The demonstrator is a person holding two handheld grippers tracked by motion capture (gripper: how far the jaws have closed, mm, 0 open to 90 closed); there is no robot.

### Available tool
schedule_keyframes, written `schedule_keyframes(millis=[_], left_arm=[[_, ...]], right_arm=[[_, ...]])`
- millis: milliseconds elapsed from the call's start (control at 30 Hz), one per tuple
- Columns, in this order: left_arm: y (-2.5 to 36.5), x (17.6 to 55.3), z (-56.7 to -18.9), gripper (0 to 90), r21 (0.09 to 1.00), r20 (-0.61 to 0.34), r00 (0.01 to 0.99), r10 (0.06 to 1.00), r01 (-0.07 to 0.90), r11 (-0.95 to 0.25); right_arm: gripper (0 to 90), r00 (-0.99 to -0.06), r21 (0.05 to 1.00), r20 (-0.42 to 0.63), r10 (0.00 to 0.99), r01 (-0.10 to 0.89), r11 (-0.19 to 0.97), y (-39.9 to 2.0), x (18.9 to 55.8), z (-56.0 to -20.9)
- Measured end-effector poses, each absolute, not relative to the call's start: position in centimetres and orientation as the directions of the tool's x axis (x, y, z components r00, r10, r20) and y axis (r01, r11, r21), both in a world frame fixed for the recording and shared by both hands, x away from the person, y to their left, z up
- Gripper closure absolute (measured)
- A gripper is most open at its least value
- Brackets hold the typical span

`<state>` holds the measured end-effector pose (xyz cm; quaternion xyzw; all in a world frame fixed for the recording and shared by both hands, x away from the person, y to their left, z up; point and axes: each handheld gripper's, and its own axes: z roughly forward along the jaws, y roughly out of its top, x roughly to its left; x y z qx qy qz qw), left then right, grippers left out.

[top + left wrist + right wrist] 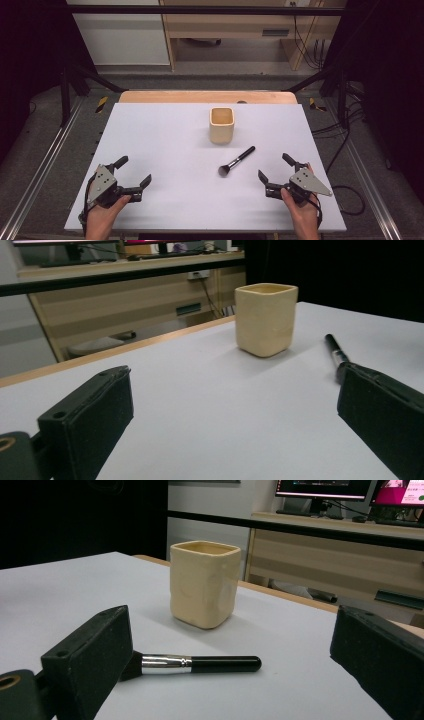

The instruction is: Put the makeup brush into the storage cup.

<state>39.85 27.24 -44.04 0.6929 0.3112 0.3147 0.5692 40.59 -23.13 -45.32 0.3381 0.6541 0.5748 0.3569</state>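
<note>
A cream square cup (221,125) stands upright near the middle back of the white table (160,135). A black makeup brush (237,161) with a silver ferrule lies flat in front of it, bristles toward me. My left gripper (134,172) rests open at the front left, nothing between its jaws. At the front right my right gripper (274,168) is open too, with the brush just left of it. The left gripper view has the cup (265,319) and the brush handle (335,353) ahead. The right gripper view shows the cup (203,583) behind the brush (197,664).
A wooden strip (205,96) edges the table's far side. Beyond it stand a wooden desk (235,30) and a white cabinet (125,35). Metal rails (45,165) run along both sides of the table. Cables (345,195) trail at the right.
</note>
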Motion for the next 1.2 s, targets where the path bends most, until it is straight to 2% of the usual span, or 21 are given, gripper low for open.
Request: schedule_keyframes(millis=[467, 733, 900, 1200], left_arm=[[23.3, 39.6, -43.7, 1.6, 0.958, 0.082, 0.685, 0.724, 0.146, -0.246], [19.4, 40.2, -43.4, 2.2, 0.937, 0.057, 0.742, 0.668, 0.192, -0.293], [16.2, 40.6, -43.0, 2.3, 0.921, 0.051, 0.783, 0.620, 0.203, -0.331], [13.0, 42.0, -42.1, 2.3, 0.895, 0.051, 0.805, 0.591, 0.225, -0.384]], right_arm=[[3.8, -0.516, 0.993, -0.068, 0.854, 0.045, 0.107, -23.3, 40.3, -45.2], [4.6, -0.479, 0.987, -0.109, 0.871, 0.052, 0.153, -23.6, 40.2, -45.2], [4.3, -0.467, 0.988, -0.097, 0.879, 0.062, 0.142, -23.9, 40.3, -45.2], [4.4, -0.460, 0.987, -0.107, 0.882, 0.059, 0.150, -24.0, 40.3, -45.2]])
